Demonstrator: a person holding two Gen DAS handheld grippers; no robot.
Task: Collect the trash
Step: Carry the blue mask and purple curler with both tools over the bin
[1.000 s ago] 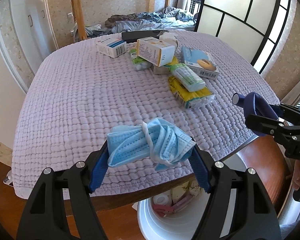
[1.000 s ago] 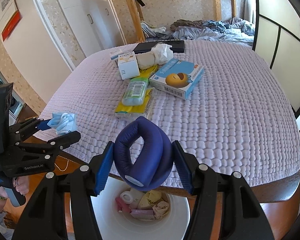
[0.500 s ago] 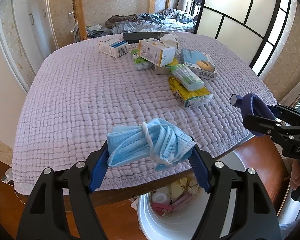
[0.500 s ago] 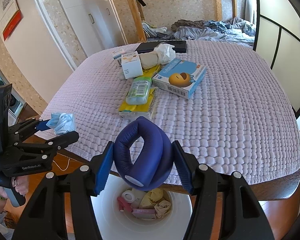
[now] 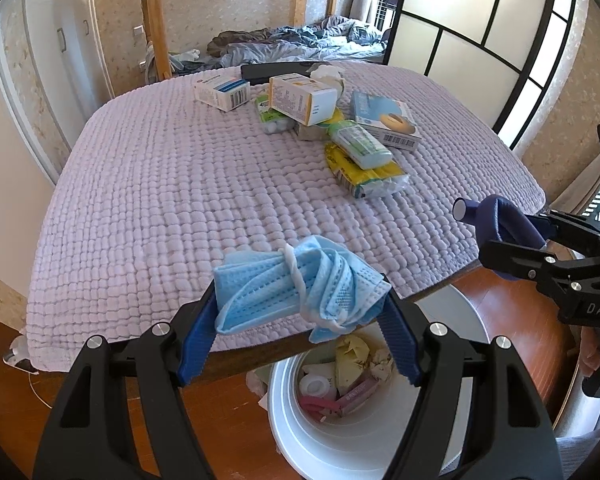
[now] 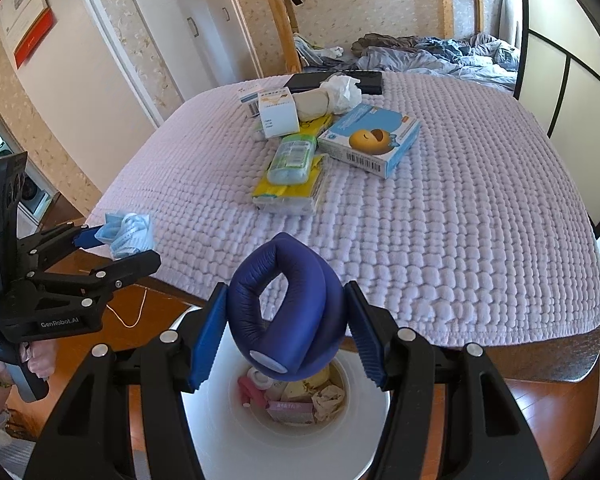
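A crumpled face mask (image 5: 300,284) is clamped in the left gripper (image 5: 300,320), a folded blue foam tube (image 6: 286,308) in the right gripper (image 6: 286,336); released here, the mask, seemingly over the white bin's (image 5: 380,452) near rim, may be dropped outside

You have a crumpled blue mask (image 5: 300,284), its white ear loop wound around the middle, pinched crosswise between your left jaws just past the surface edge. Your right jaws squeeze a dark blue foam tube (image 6: 286,312), folded into a loop with its pale cut end facing down, right above the white bin (image 6: 228,440), which already holds wrappers and tissue.
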